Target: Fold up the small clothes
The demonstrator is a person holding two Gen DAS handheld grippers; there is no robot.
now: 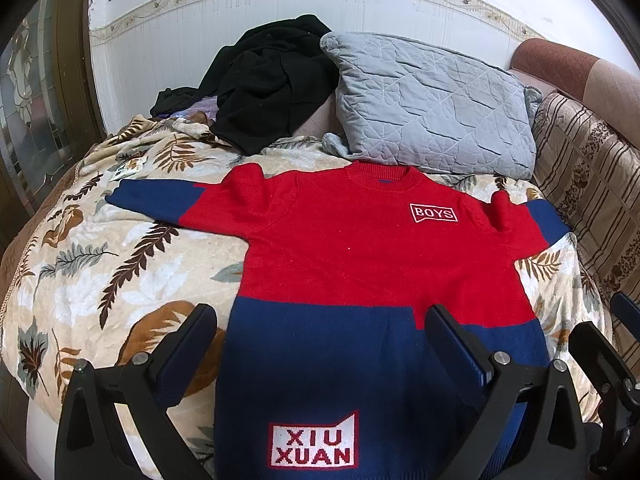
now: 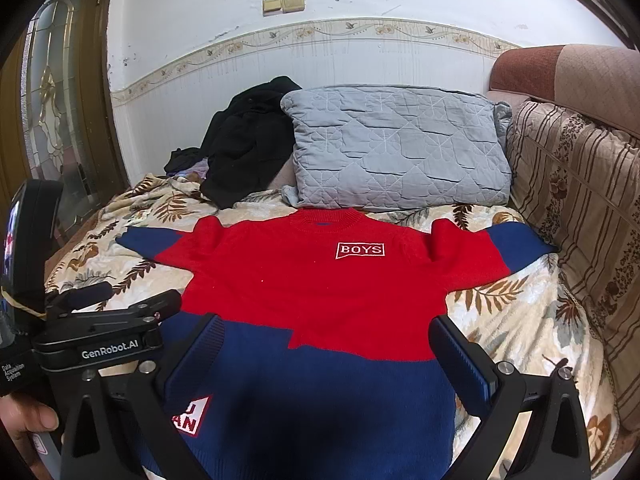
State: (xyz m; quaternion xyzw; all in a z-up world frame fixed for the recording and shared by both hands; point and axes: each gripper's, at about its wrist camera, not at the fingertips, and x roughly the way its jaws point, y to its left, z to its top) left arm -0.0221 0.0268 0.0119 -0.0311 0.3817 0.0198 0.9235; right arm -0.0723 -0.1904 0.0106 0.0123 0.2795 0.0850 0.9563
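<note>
A small red and navy sweater (image 1: 360, 256) lies flat, front up, on the leaf-print blanket (image 1: 100, 264), with both sleeves spread out. It has a "BOYS" patch on the chest and a "XIU XUAN" patch near the hem. It also shows in the right wrist view (image 2: 312, 292). My left gripper (image 1: 320, 316) is open and empty above the lower left part of the sweater. My right gripper (image 2: 324, 324) is open and empty above the lower right part. The left gripper also shows at the left edge of the right wrist view (image 2: 120, 300).
A grey quilted pillow (image 1: 432, 108) leans behind the sweater's collar. A pile of black clothes (image 1: 264, 84) lies at the back left. A striped cushion (image 1: 588, 200) and a sofa backrest (image 2: 568, 76) run along the right. The blanket (image 2: 520, 320) drops off at the left.
</note>
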